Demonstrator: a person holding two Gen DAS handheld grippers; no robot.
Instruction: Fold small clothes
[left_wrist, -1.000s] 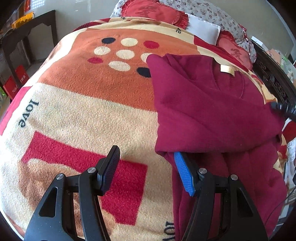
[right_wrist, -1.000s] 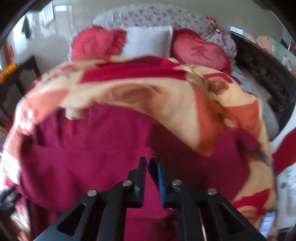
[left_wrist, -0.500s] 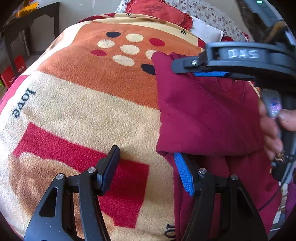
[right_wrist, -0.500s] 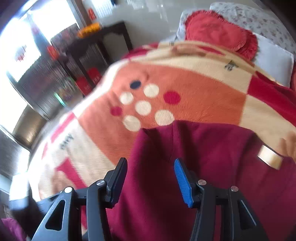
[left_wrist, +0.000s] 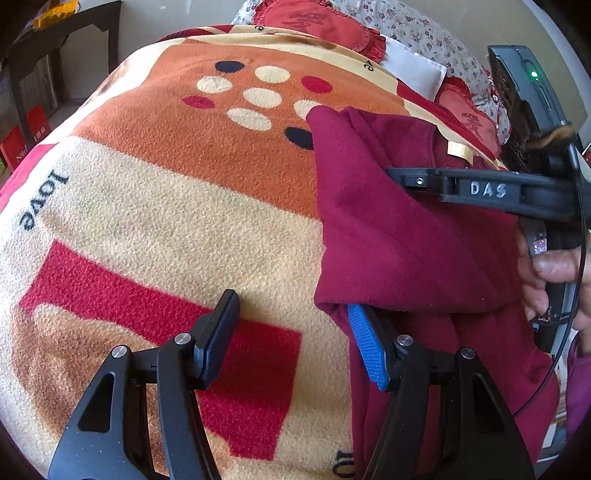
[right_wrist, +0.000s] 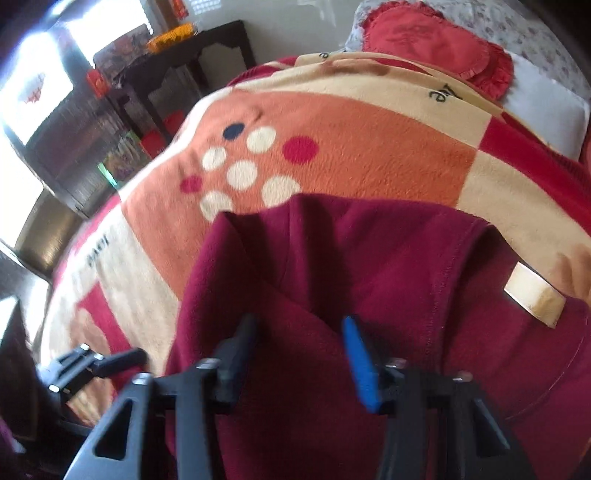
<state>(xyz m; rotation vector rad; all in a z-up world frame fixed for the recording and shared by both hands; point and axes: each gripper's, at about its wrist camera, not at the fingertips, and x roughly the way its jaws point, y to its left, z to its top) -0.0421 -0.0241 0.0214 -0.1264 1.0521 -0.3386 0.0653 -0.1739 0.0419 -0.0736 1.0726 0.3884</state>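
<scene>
Left gripper (left_wrist: 293, 332): jaws stood apart, nothing between them; black finger over the blanket (left_wrist: 177, 206), blue-padded finger at the folded edge of the garment
Right gripper (right_wrist: 301, 354): jaws were closing, maroon cloth lying between them; pads not seen pressing it
Maroon garment (left_wrist: 399, 236): lay partly folded on the blanket, on the right in the left wrist view, neck label (right_wrist: 533, 295) towards the pillows
Hand (left_wrist: 554, 273): gripped the right gripper's handle
Far end: red cushion (right_wrist: 439, 44) and white pillow (right_wrist: 543, 110) at the bed's head
</scene>
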